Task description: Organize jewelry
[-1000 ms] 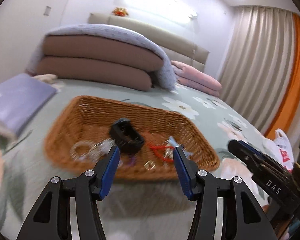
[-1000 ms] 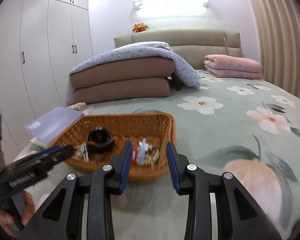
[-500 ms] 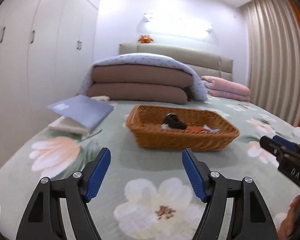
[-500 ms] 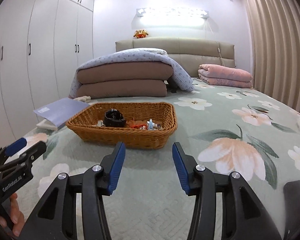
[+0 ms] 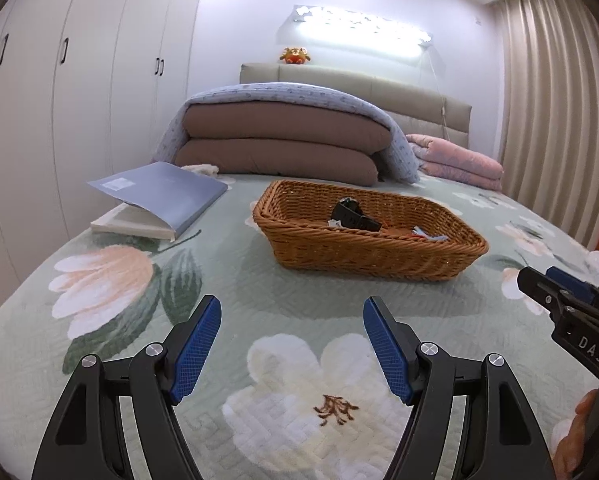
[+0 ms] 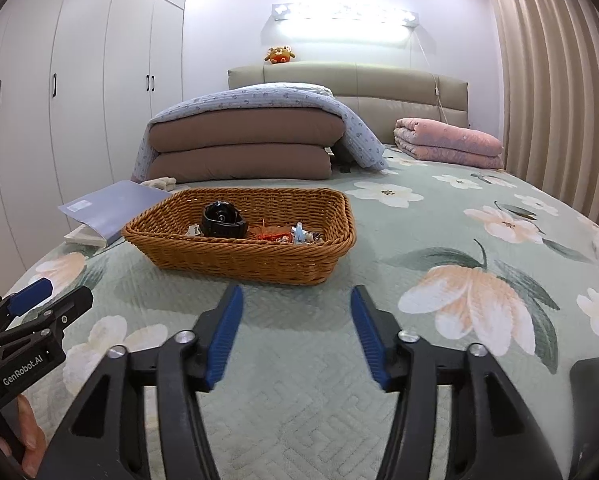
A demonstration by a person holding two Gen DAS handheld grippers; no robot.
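Note:
A brown wicker basket [image 5: 363, 252] [image 6: 235, 258] sits on the floral bedspread. Inside it lie a black watch [image 5: 353, 215] [image 6: 222, 220], a red cord piece [image 6: 268, 235] and small pale blue and silver jewelry [image 6: 301, 236]. My left gripper [image 5: 292, 340] is open and empty, low over the bedspread, well short of the basket. My right gripper [image 6: 297, 328] is open and empty, also short of the basket. Each gripper shows at the edge of the other's view: the right gripper [image 5: 559, 292], the left gripper [image 6: 31, 312].
A blue folder on a book [image 5: 159, 200] lies left of the basket. Folded brown quilts under a blue blanket [image 5: 283, 140] and a pink blanket [image 6: 447, 142] lie near the headboard. White wardrobes [image 5: 59, 80] stand left, curtains [image 6: 551, 80] right.
Both grippers have pulled back from the basket, from right over its contents to well in front of it. Both stay open and empty.

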